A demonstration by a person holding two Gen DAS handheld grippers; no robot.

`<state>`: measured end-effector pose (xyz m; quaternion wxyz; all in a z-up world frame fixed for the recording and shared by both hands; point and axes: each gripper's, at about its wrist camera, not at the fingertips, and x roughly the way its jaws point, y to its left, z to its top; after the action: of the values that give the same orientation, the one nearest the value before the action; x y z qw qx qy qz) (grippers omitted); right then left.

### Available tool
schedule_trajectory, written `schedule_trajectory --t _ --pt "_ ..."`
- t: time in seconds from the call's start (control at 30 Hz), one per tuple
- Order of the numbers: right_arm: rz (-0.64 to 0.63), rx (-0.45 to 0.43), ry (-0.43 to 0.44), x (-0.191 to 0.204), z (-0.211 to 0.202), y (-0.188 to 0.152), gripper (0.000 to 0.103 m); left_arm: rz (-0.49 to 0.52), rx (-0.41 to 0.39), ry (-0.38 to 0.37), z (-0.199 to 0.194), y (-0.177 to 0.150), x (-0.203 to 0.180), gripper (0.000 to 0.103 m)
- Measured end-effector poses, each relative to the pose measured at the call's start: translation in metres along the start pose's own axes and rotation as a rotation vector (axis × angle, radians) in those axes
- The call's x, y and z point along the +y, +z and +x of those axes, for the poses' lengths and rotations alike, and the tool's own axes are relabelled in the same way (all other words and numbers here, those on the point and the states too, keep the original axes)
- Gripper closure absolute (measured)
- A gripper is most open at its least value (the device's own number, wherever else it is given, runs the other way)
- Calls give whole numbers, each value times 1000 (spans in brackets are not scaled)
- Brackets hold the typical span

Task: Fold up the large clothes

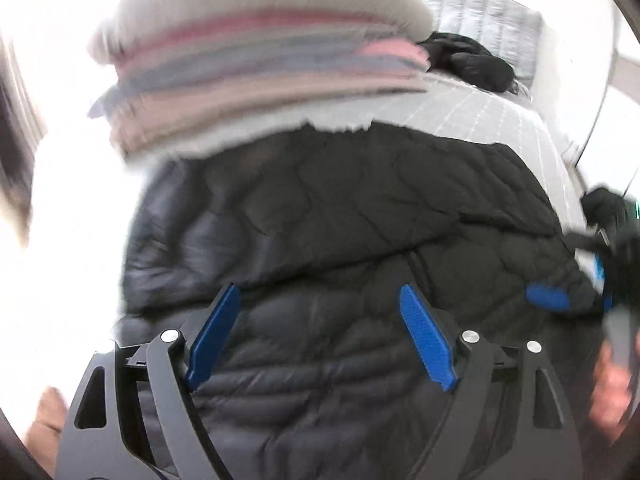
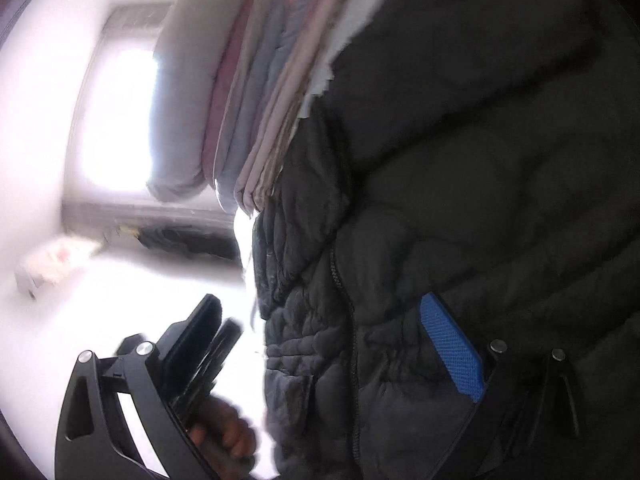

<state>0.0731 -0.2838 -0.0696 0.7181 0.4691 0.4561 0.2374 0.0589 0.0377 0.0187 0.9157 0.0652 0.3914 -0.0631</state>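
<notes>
A: Nearest the lens in the left wrist view, the left gripper (image 1: 320, 336) has its jaws spread wide, nothing between them, with the black puffer jacket (image 1: 340, 220) filling the middle of the frame under them.

B: And the right gripper (image 2: 340, 360)?

A: In its own view one blue pad (image 2: 452, 344) lies against the quilted cloth at lower right. The other finger (image 2: 200, 340) is at lower left, clear of the coat's edge. So it straddles the edge, but whether it pinches I cannot tell.

B: How will the coat handle?

A: I'd judge it soft, puffy and light, with a slick shell that slides on itself. Trapped air should make it spring back after a fold. Take it at the hem or along the zip (image 2: 344, 304), where the cloth is thin and firm enough to pinch.

B: Beyond it?

A: It lies on a pale quilted bed (image 1: 480, 120). A stack of folded pink, grey and white laundry (image 1: 260, 68) sits at the upper middle, touching the coat's far edge. Another dark garment (image 1: 468, 60) lies further off, upper right.
</notes>
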Motion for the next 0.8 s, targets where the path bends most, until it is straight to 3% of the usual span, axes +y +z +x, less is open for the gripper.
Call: schedule_trajectory --t 0.13,0.23,0.3,0.6,0.8 --pt "-251 -68 -64 49 -6 -15 7 81 -84 104 -52 -21 -8 19" --pt "-449 -130 -80 82 -14 -38 7 74 -96 155 -82 -38 -3 19" --pt "-510 -134 -83 88 -15 -52 7 55 -100 187 -97 -48 2 19" --pt "-491 -93 -122 62 -33 -88 7 30 -162 294 -143 -96 28 16" --pt "-397 -55 -187 31 -29 -105 7 -99 -189 281 -148 -117 49 15"
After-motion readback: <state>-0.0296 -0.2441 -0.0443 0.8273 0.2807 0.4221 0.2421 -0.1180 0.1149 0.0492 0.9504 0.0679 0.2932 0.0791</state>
